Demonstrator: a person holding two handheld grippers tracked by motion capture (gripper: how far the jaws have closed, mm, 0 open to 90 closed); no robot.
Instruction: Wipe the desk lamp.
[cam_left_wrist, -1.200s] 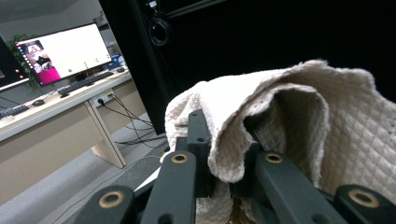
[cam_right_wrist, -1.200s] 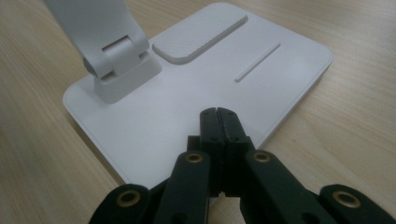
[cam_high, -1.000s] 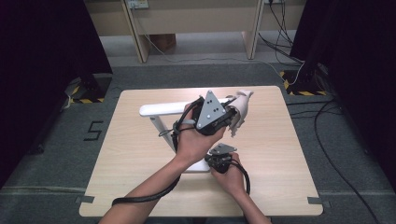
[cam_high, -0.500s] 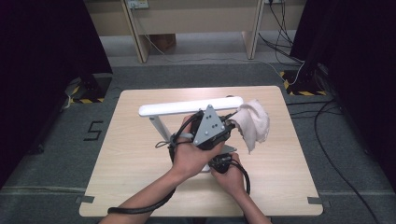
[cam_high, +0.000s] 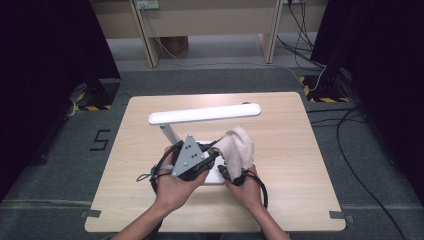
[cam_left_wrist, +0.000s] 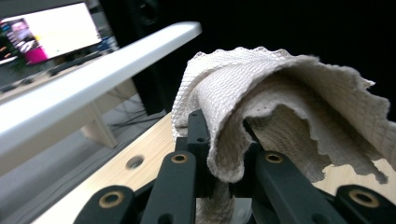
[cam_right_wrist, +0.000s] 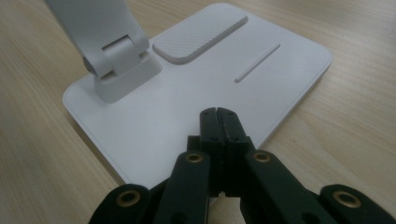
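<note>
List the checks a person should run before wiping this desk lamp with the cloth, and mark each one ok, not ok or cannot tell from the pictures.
1. Cloth clamped in the left gripper: ok; it drapes over the shut jaws.
2. Right gripper steadying the lamp base: cannot tell; its jaws are shut over the base's near edge, but contact isn't clear.
3. Lamp base flat on the table: ok.
4. Lamp head free of obstacles: ok; nothing lies on it in the high view.
5. Cloth touching the lamp: not ok; it hangs in the air beside the head.
6. Cloth clean or damp: cannot tell.
</note>
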